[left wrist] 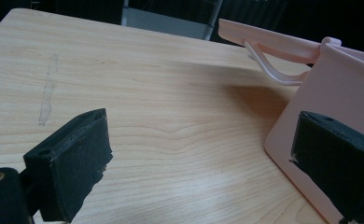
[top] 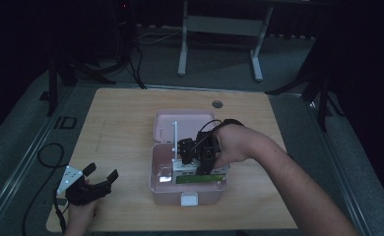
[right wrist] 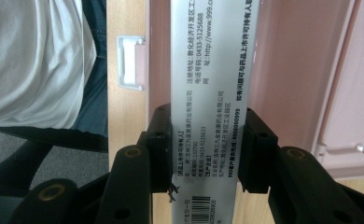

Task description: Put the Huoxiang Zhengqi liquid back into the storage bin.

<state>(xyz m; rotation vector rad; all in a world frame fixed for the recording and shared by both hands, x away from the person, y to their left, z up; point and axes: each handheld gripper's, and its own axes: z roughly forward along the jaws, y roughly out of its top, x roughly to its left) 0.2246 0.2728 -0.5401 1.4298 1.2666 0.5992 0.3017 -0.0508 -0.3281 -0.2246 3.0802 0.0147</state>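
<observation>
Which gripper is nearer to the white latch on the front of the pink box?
Right. The right gripper is inside the pink box, just behind the white latch, shut on a medicine carton. The left gripper rests apart, near the table's left corner.

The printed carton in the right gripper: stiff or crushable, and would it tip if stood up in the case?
The carton looks like thin card, so probably light and crushable. The right gripper clamps its narrow sides without visible denting. Slim and flat, it would likely tip in the pink case.
</observation>
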